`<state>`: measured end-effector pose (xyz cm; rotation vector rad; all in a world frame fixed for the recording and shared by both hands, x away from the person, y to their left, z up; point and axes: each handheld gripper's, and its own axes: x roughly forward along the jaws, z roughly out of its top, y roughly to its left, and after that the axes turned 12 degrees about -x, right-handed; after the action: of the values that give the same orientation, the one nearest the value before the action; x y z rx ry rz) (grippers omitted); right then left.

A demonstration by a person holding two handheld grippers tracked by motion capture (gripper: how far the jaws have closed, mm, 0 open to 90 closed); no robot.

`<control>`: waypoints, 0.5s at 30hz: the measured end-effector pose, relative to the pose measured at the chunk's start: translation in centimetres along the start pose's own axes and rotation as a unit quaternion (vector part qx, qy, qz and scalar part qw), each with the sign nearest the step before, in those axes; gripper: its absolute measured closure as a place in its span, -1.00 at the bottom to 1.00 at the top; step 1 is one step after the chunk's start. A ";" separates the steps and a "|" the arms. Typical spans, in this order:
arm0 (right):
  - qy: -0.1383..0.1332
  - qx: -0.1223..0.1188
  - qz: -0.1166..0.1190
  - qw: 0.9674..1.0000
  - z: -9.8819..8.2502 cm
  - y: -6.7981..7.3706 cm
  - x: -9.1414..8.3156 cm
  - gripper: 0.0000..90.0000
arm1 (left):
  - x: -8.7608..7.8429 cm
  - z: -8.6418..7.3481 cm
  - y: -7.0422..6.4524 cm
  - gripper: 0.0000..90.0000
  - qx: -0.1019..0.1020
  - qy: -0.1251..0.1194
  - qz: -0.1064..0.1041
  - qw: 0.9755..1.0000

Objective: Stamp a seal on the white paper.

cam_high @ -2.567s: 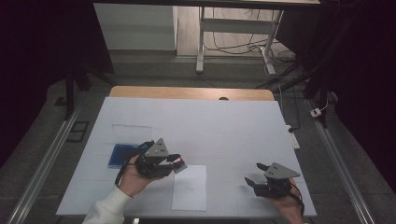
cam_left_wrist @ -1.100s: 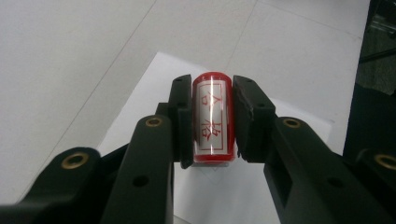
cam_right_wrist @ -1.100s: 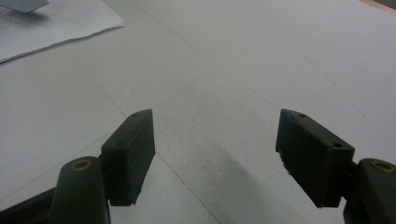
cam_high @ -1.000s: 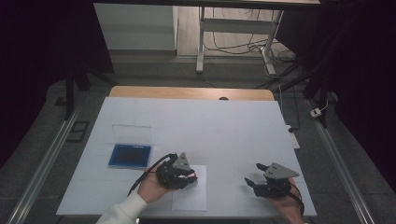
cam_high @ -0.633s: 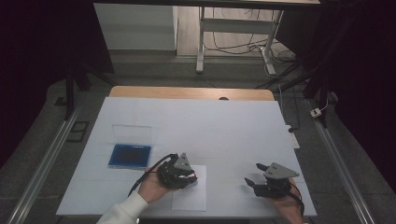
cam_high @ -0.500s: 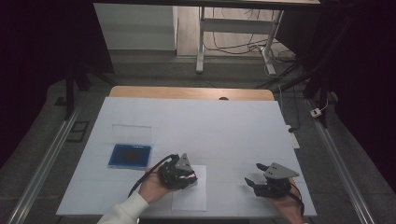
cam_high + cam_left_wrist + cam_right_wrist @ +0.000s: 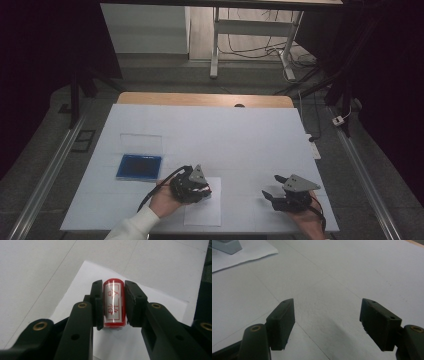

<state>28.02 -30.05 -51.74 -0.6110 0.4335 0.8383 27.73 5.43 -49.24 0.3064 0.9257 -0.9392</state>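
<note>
Now the left tool (image 7: 113, 305) clamps a red stamp (image 7: 114, 303) over the paper sheet (image 7: 202, 207); the right tool (image 7: 327, 323) gapes empty.

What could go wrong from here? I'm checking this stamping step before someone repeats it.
The sheet of paper lies loose on the table, and the right gripper rests apart from it with jaws open, so the sheet may slide or lift with the stamp. The left gripper holds the round red stamp by its sides only; it could roll or tilt, smearing the print. The stamp sits near the sheet's upper edge, so part of the mark might miss the paper.
</note>
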 end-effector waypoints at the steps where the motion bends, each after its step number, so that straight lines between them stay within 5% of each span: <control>1: 0.001 0.000 0.000 1.000 0.0 0.0 0.0 -0.39 | 0.0 0.0 0.0 0.56 0.000 0.001 0.000 1.000; 15: 0.004 0.000 0.000 1.000 0.0 0.1 0.0 -0.39 | 0.1 0.2 -0.2 0.57 0.002 0.008 0.008 1.000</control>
<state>27.96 -29.99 -51.72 -0.6143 0.4402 0.8361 27.67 5.15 -49.19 0.3244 0.9342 -0.9251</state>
